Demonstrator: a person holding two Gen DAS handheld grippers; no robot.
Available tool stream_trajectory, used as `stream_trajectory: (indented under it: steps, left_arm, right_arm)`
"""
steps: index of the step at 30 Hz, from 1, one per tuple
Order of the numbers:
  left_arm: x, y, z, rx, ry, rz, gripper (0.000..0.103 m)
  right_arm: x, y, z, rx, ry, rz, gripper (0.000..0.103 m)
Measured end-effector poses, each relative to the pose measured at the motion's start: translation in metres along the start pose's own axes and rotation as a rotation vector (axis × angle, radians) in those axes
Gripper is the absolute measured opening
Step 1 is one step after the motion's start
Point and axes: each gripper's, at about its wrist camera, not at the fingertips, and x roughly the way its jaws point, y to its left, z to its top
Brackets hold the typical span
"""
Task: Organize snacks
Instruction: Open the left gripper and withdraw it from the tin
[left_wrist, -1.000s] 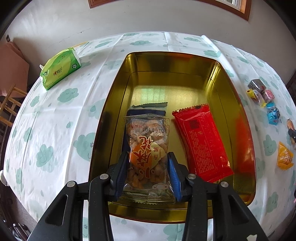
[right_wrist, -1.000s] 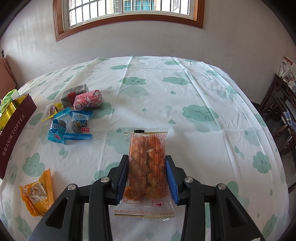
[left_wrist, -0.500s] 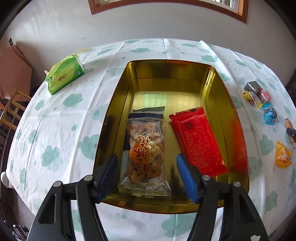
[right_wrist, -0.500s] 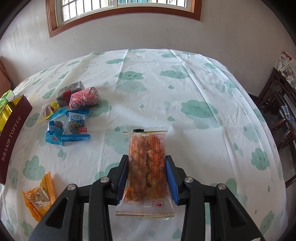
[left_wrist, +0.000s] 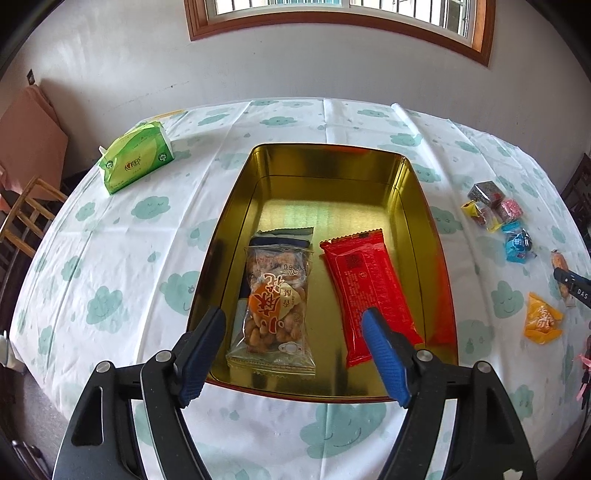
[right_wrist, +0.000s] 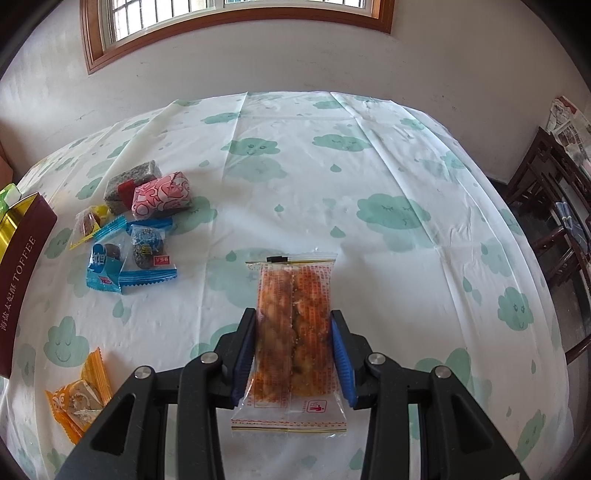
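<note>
Overhead, left gripper (left_wrist: 293, 325) splayed; right gripper (right_wrist: 293, 334) around twist-snack packet (right_wrist: 293, 325).

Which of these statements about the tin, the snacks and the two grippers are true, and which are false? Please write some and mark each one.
1. The left gripper is open and holds nothing. True.
2. The right gripper is empty. False: it is shut on a clear pack of fried twists.
3. The gold tin holds a red packet. True.
4. The peanut bag lies on the tablecloth outside the tin. False: it lies inside the tin.
5. The green tissue pack is inside the tin. False: it lies on the tablecloth.
</note>
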Motion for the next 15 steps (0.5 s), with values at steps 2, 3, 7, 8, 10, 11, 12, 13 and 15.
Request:
stream_trajectory:
  steps: [2, 3, 7, 8, 10, 11, 12, 13, 15]
  left_arm:
    - [-0.0016, -0.0002, -0.0017, -0.005, -0.003, -0.008, 0.074]
    - [-0.0021, -0.0001, -0.0023, -0.006, -0.004, -0.008, 0.074]
    - [-0.0042, 0.001, -0.0037, -0.022, -0.008, -0.007, 0.075]
    - [-0.005, 0.0015, -0.004, -0.025, -0.012, -0.006, 0.075]
    - [-0.006, 0.0018, -0.0047, -0.026, -0.013, 0.001, 0.076]
    - [-0.0061, 0.0022, -0.005, -0.028, -0.013, 0.0, 0.077]
    - [-0.0064, 0.0024, -0.0055, -0.031, -0.013, -0.003, 0.078]
    - [-0.0065, 0.0034, -0.006, -0.033, -0.012, -0.004, 0.079]
    - [-0.0069, 0.0042, -0.0071, -0.034, -0.011, -0.002, 0.081]
  right_arm:
    - [-0.0002, 0.0009, 0.0003, -0.002, 0.004, -0.005, 0.038]
    - [-0.0004, 0.0008, 0.0004, 0.0, 0.007, -0.008, 0.038]
    - [-0.0002, 0.0034, 0.0017, 0.003, 0.016, -0.02, 0.038]
    - [-0.0004, 0.0043, 0.0018, 0.002, 0.017, -0.026, 0.038]
    - [-0.0007, 0.0062, 0.0019, 0.002, 0.017, -0.035, 0.038]
    - [-0.0013, 0.0069, 0.0014, 0.004, 0.016, -0.036, 0.037]
    - [-0.002, 0.0077, 0.0009, 0.007, 0.013, -0.036, 0.037]
    - [-0.0034, 0.0086, 0.0006, 0.011, 0.007, -0.04, 0.037]
    - [-0.0085, 0.0104, 0.0011, 0.022, -0.011, -0.038, 0.037]
